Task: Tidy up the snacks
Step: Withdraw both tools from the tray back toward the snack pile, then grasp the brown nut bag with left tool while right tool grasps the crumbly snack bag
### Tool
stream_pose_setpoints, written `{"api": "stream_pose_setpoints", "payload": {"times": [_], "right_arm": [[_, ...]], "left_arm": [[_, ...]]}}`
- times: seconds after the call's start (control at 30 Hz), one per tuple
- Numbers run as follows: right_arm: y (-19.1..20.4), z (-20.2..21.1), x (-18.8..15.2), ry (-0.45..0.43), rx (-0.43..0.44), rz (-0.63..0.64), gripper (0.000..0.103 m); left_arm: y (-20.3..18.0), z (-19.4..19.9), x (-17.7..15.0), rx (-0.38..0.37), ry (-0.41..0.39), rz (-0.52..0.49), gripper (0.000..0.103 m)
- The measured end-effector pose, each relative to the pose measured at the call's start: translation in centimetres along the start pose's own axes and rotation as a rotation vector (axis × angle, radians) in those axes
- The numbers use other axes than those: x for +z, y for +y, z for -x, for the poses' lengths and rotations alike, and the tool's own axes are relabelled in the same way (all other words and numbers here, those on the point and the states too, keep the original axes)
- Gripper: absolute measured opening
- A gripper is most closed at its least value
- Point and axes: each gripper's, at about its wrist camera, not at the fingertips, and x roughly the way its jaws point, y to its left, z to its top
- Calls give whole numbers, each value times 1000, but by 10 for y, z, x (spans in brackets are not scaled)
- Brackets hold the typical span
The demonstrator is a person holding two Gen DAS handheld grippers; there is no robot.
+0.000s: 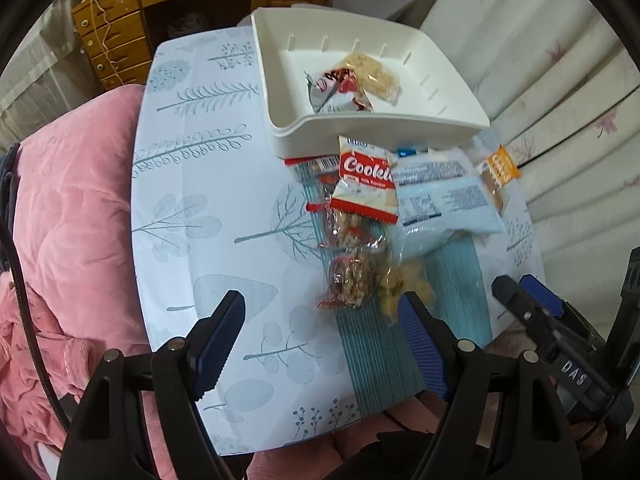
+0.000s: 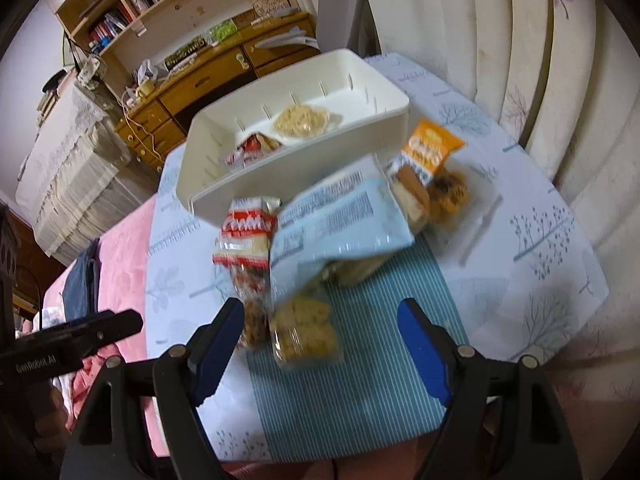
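Note:
A white bin (image 1: 280,80) (image 2: 208,184) stands at the far side of a small table and holds a red-and-white packet (image 1: 336,90) (image 2: 250,146) and a clear bag of pale snack (image 1: 374,74) (image 2: 302,120). In front of it lies a pile: a red Cookies pack (image 1: 366,180) (image 2: 246,232), a light blue bag (image 1: 440,196) (image 2: 340,220), an orange packet (image 1: 498,168) (image 2: 430,150), clear bags of brown (image 1: 352,276) (image 2: 254,320) and yellow pieces (image 1: 404,284) (image 2: 304,332). My left gripper (image 1: 320,320) is open just short of the brown bag. My right gripper (image 2: 320,328) (image 1: 516,292) is open above the yellow bag.
The table wears a white cloth with leaf prints (image 1: 200,208) (image 2: 540,240) and a teal striped mat (image 1: 380,360) (image 2: 352,380). A pink quilt (image 1: 72,220) lies to the left. A wooden desk with drawers (image 1: 116,36) (image 2: 192,92) stands behind, cushioned panels (image 1: 560,80) to the right.

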Motion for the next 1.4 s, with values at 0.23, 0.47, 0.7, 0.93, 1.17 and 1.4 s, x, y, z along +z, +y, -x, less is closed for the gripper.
{"api": "stream_pose_setpoints", "payload": {"times": [0.23,0.47,0.7,0.93,1.17,1.4], "right_arm": [[-2,-19,-15,63,2,46,80],[6,-45,-20,162,47,129,80],[13,-74,-15,284,92,174,80],[6,-101,-11,380,108,183,79],[6,-116,-3,449,123,224,75],[8,-125,3,499,157,247,66]], "left_arm": [[-7,-24,4,14,61,-24,78],[-12,-57,16,34,155,-40,78],[-20,-97,21,30,270,-44,78],[-22,-131,30,53,350,-15,78],[-27,-152,40,47,398,1,78],[-25,-164,49,32,426,38,67]]}}
